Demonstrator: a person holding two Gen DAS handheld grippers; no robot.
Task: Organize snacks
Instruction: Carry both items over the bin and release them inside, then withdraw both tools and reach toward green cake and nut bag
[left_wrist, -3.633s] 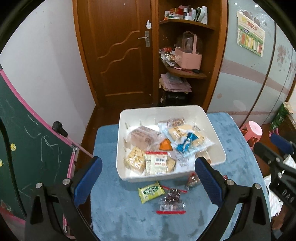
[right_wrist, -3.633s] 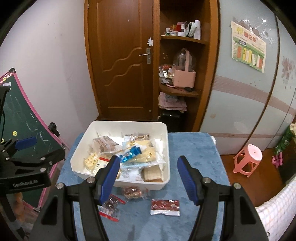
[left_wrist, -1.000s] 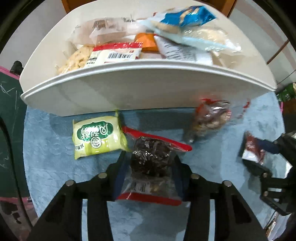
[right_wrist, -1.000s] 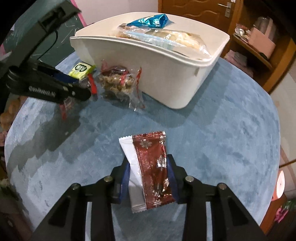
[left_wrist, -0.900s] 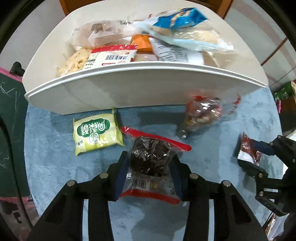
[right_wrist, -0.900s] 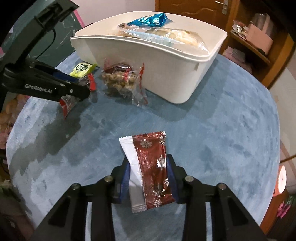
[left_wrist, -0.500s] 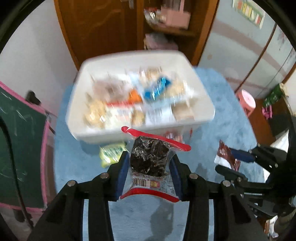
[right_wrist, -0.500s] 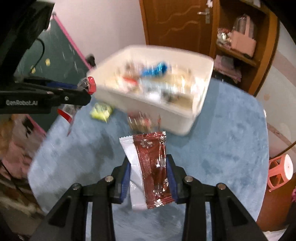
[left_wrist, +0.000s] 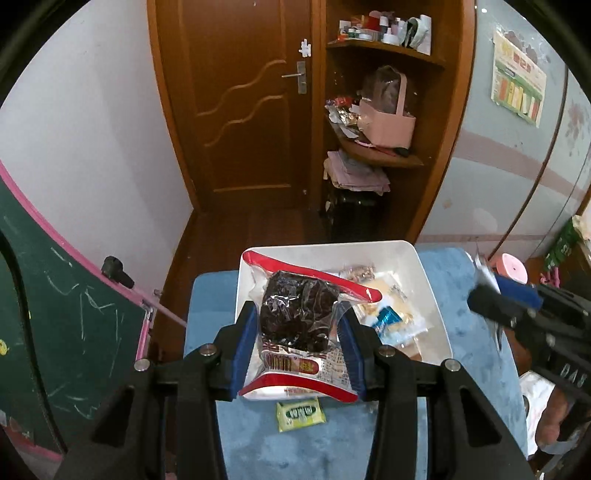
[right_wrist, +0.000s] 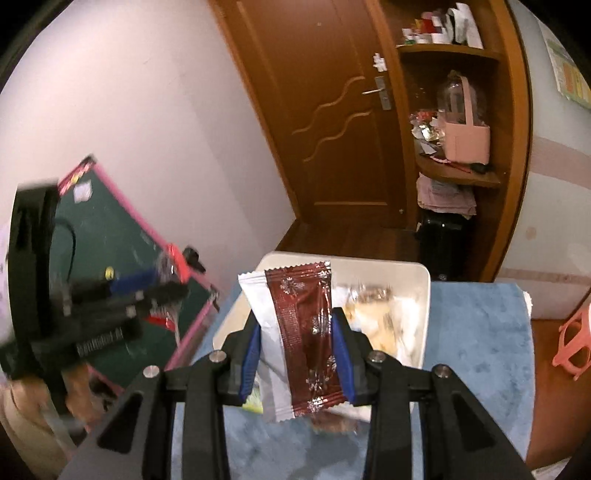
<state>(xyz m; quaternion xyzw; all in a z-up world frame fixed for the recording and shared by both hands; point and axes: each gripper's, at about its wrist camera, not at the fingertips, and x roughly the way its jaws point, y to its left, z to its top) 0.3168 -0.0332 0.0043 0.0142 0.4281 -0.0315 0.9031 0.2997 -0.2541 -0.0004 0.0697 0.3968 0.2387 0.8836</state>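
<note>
My left gripper (left_wrist: 298, 339) is clamped on a packet of dark dried fruit (left_wrist: 295, 317), my right gripper (right_wrist: 297, 354) on a maroon sachet (right_wrist: 303, 336), both held above the white bin (left_wrist: 430, 291) for dropping in; a green packet (left_wrist: 301, 415) waits on the table (left_wrist: 476, 398)

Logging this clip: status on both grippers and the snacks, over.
Left gripper shut on dark snack pack, right gripper shut on maroon sachet. Both held above white bin. Green packet left on table. Nothing blocking.
</note>
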